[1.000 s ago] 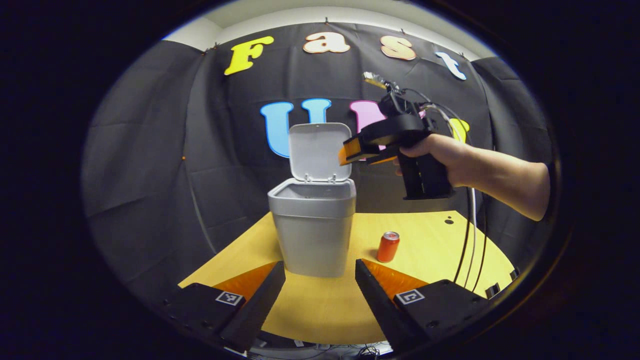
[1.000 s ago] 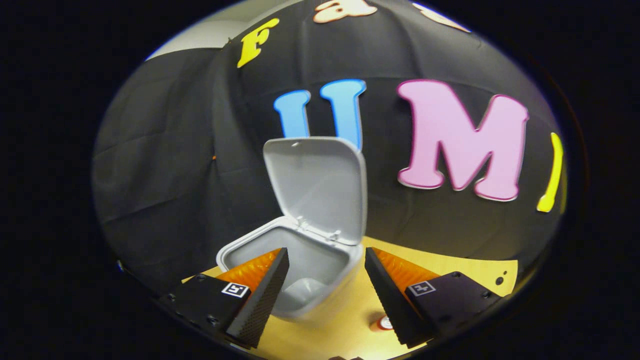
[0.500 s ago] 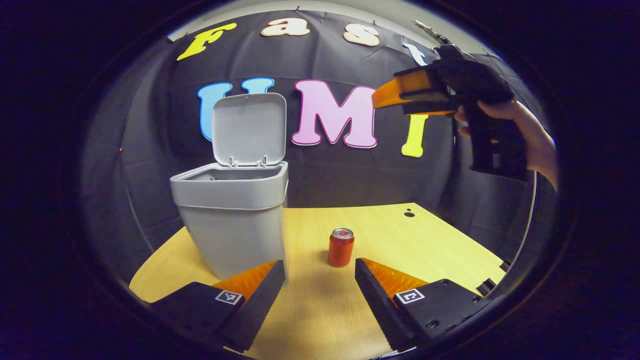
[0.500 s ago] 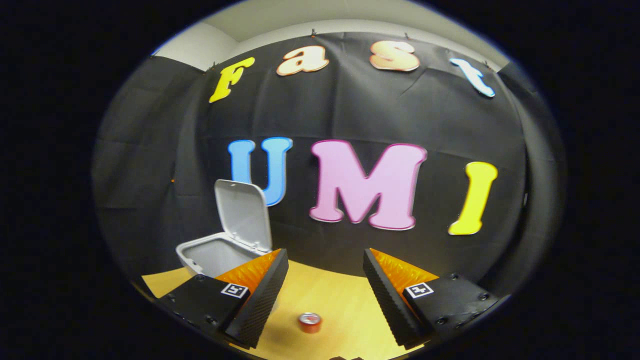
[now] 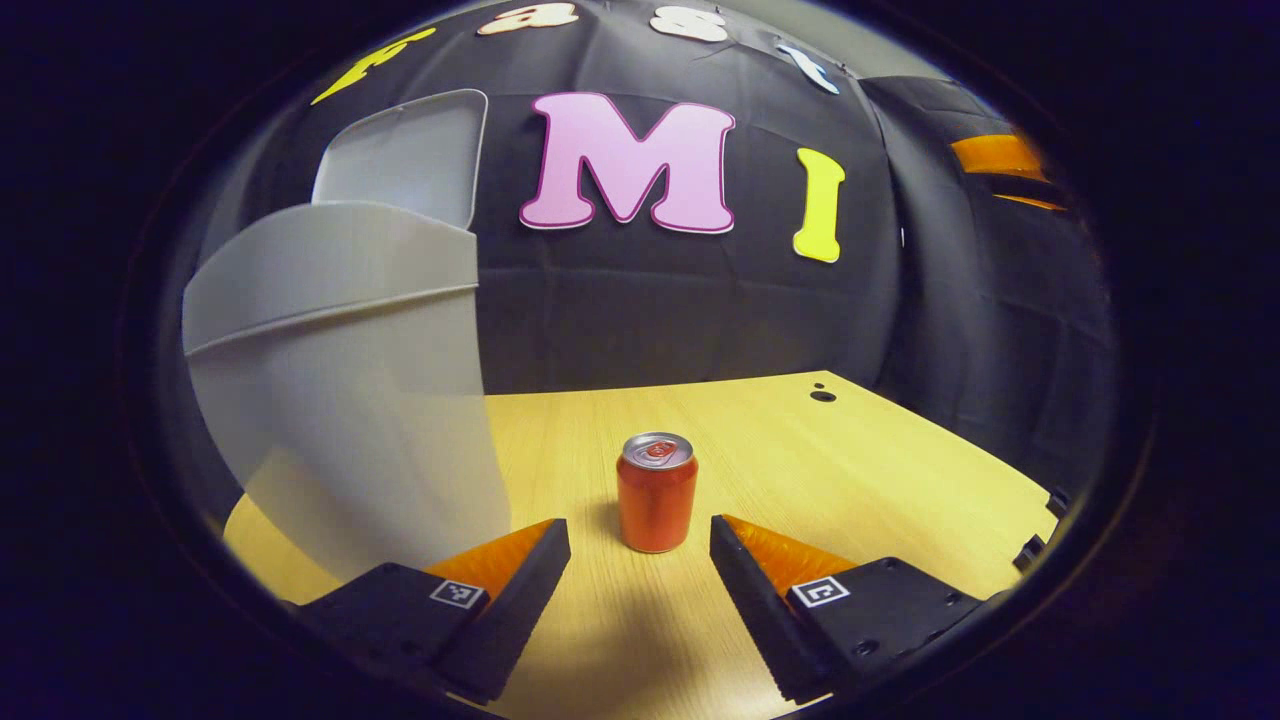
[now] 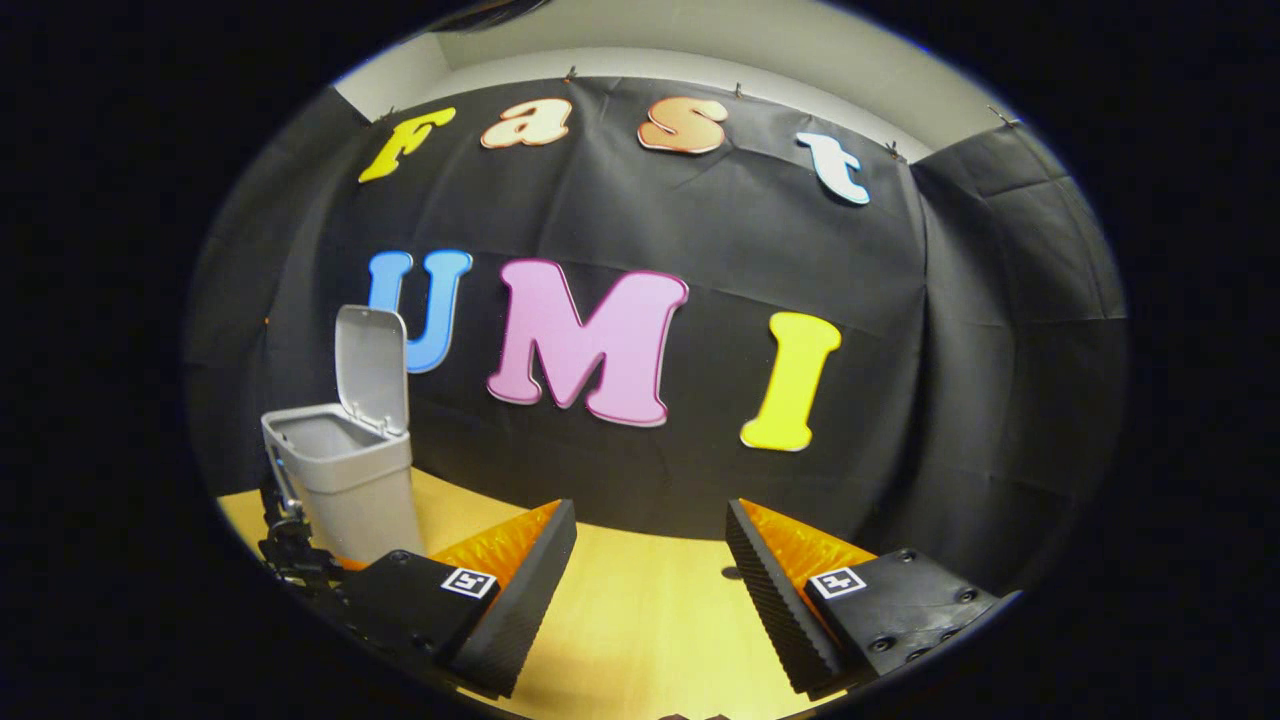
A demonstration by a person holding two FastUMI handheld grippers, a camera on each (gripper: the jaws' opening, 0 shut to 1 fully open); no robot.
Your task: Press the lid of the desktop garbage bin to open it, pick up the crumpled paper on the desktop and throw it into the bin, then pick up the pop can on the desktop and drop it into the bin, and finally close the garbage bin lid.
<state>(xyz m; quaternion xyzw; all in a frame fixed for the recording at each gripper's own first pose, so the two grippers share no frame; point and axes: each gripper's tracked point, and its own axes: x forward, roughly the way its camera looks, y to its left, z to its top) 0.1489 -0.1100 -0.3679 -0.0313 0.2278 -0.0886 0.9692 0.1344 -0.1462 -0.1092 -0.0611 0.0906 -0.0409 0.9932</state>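
A red pop can [image 5: 656, 492] stands upright on the yellow wooden desk [image 5: 860, 480]. My left gripper [image 5: 640, 560] is open, low over the desk, and the can sits just beyond the gap between its fingers. The grey garbage bin [image 5: 340, 370] looms close on the left with its lid [image 5: 400, 155] raised. In the right gripper view the bin [image 6: 345, 470] stands far left, lid [image 6: 372, 365] up. My right gripper [image 6: 650, 560] is open with nothing between its fingers, well to the right of the bin. Part of the right gripper [image 5: 1000, 165] shows at the upper right of the left gripper view.
The desk [image 6: 630, 620] ends at the black cloth wall behind. A small dark hole [image 5: 822, 396] marks the desk's far right part. Part of the left gripper [image 6: 285, 540] shows low at the bin's left in the right gripper view.
My left gripper has come down, swung right and closed in on the can, which now sits much nearer. My right gripper has pulled away rightward from above the bin.
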